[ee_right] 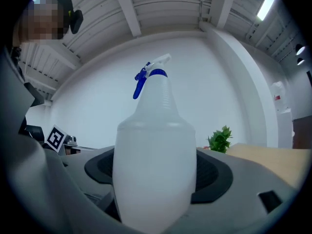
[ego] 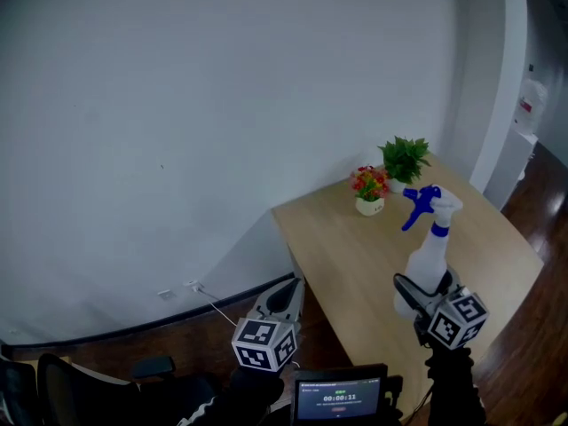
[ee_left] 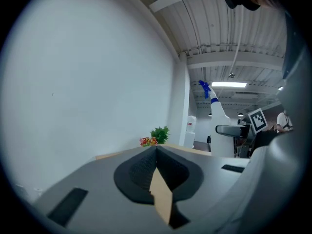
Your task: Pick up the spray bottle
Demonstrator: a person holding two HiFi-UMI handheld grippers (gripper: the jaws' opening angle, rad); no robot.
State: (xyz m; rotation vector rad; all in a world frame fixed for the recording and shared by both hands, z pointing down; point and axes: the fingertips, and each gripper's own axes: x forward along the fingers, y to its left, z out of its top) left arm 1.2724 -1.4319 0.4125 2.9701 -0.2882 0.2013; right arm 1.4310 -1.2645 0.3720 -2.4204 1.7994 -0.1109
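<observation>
A translucent white spray bottle point(ego: 429, 254) with a blue trigger stands upright over the near part of the wooden table point(ego: 346, 251). My right gripper point(ego: 426, 295) is shut on its lower body, and the bottle point(ee_right: 155, 150) fills the space between the jaws of that gripper point(ee_right: 155, 189). I cannot tell whether its base touches the table. My left gripper point(ego: 284, 298) hangs off the table's left edge, shut with nothing in it; in the left gripper view its jaws point(ee_left: 157, 150) meet at a seam. The bottle point(ee_left: 217, 121) shows far to the right there.
A green potted plant point(ego: 406, 158) and a small pot of red flowers point(ego: 369, 190) stand at the table's far corner by the white wall. A small screen point(ego: 339, 399) sits below me. A cable and socket point(ego: 191, 287) lie along the wall base, and a dark chair point(ego: 71, 389) is at lower left.
</observation>
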